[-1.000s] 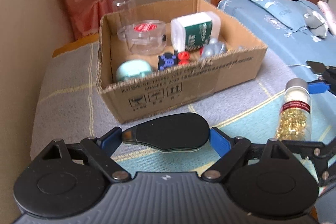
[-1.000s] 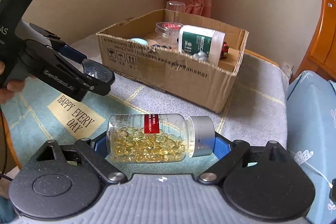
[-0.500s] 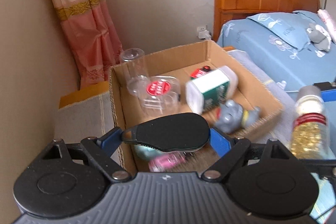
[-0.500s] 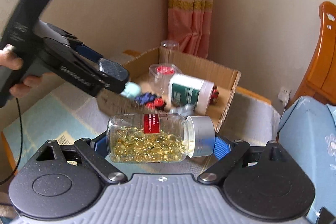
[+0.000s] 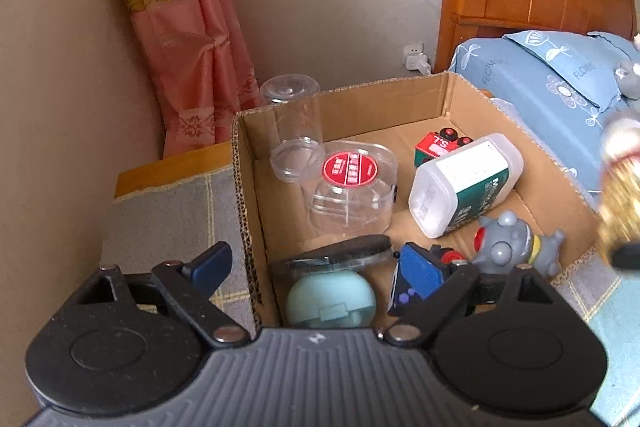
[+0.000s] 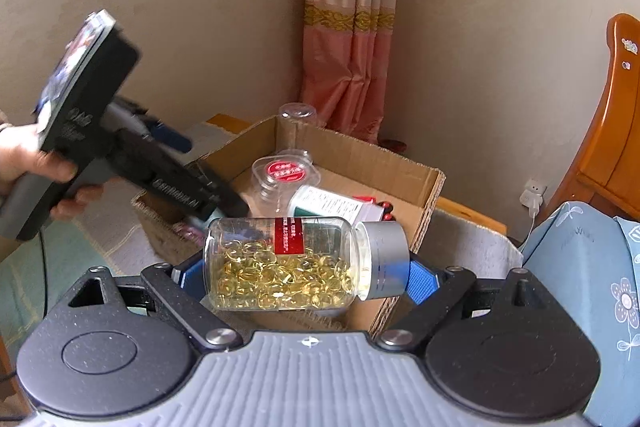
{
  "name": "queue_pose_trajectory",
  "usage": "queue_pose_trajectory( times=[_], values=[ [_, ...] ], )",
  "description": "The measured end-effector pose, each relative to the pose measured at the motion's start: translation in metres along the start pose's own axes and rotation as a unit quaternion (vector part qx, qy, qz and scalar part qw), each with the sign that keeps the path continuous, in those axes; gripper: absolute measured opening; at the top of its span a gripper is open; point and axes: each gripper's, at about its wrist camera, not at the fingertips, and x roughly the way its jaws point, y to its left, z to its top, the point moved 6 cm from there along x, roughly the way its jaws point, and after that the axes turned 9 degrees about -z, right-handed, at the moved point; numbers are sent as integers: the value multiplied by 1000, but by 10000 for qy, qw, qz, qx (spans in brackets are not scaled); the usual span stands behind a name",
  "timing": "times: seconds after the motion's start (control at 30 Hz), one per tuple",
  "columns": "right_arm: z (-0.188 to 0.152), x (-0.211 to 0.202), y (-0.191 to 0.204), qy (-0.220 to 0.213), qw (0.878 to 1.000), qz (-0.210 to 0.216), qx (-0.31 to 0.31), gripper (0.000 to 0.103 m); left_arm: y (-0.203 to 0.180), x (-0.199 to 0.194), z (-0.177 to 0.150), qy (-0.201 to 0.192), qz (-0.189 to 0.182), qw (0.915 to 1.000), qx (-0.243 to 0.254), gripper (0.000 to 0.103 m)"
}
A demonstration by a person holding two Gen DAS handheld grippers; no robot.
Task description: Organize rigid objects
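My left gripper (image 5: pixel 320 263) is open above the near left corner of the cardboard box (image 5: pixel 448 95). The flat black object (image 5: pixel 340 251) lies loose between the fingers, on top of a teal round case (image 5: pixel 332 301) in the box. My right gripper (image 6: pixel 296 267) is shut on a clear bottle of yellow capsules (image 6: pixel 280 263) with a grey cap, held sideways above the box's near edge (image 6: pixel 432 187). The bottle shows blurred at the right edge of the left wrist view (image 5: pixel 620 203).
The box holds a clear tub with a red label (image 5: pixel 352 187), a clear cup (image 5: pixel 296 131), a white and green bottle (image 5: pixel 464 183), a red toy train (image 5: pixel 440 143), a grey toy figure (image 5: pixel 516 247) and a blue toy (image 5: pixel 416 279). A bed (image 5: pixel 560 79) stands right, a curtain (image 5: pixel 192 27) behind.
My left gripper has moved over the box and opened, letting go of the black object into the box. My right gripper has carried the capsule bottle up to the box.
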Motion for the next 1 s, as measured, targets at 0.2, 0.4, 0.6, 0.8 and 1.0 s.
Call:
queue_pose_trajectory(
  times=[0.2,0.4,0.6,0.8,1.0],
  values=[
    [34,36,-10,40,9999,-95,111,95,-1,-20,-9,-53,31,9999,112,96],
    [61,90,-15,303,9990,-221,245,95,-1,-38,-14,-242,81,9995,164,99],
    [61,115,-16,601,9966,-302,475,101,-2,-50,-17,-430,135,9989,156,100],
    [61,79,-16,403,9964,-375,643,103,-10,-69,-16,-816,259,9963,84,100],
    [39,30,-12,523,9920,-798,826,103,-22,-95,-27,-1106,493,9926,-31,102]
  ],
)
